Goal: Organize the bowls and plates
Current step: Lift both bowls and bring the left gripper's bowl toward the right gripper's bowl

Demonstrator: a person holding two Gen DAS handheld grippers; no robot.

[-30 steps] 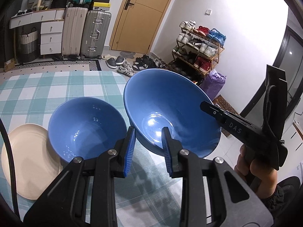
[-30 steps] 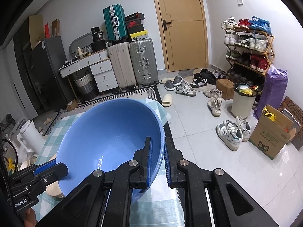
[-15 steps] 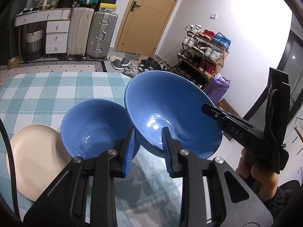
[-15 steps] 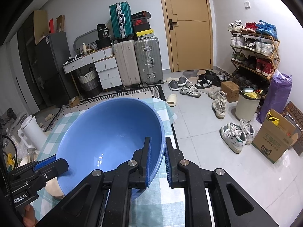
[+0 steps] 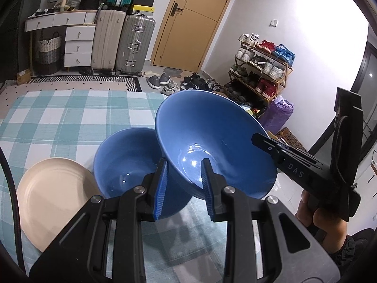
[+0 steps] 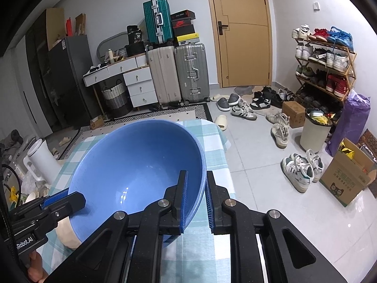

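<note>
A large blue bowl (image 5: 223,141) hangs tilted above the checked tablecloth (image 5: 59,118), held from both sides. My left gripper (image 5: 185,186) straddles its near-left rim, pads shut on the wall. My right gripper (image 6: 195,200) is shut on the opposite rim (image 6: 200,165); in the left wrist view it reaches in from the right (image 5: 256,140). A smaller blue bowl (image 5: 127,162) stands on the cloth just left of and below the large one, its right edge covered by it. A beige plate (image 5: 54,200) lies further left.
The table's right edge drops to a tiled floor with loose shoes (image 6: 301,172), a bin (image 6: 313,134) and a cardboard box (image 6: 348,179). A white jug (image 6: 42,160) stands beyond the table's left side. Suitcases (image 6: 190,73) and drawers line the far wall.
Both grippers have carried the large bowl leftwards together. It now overlaps the small bowl's right rim, where there was a gap before. Neither grip has changed.
</note>
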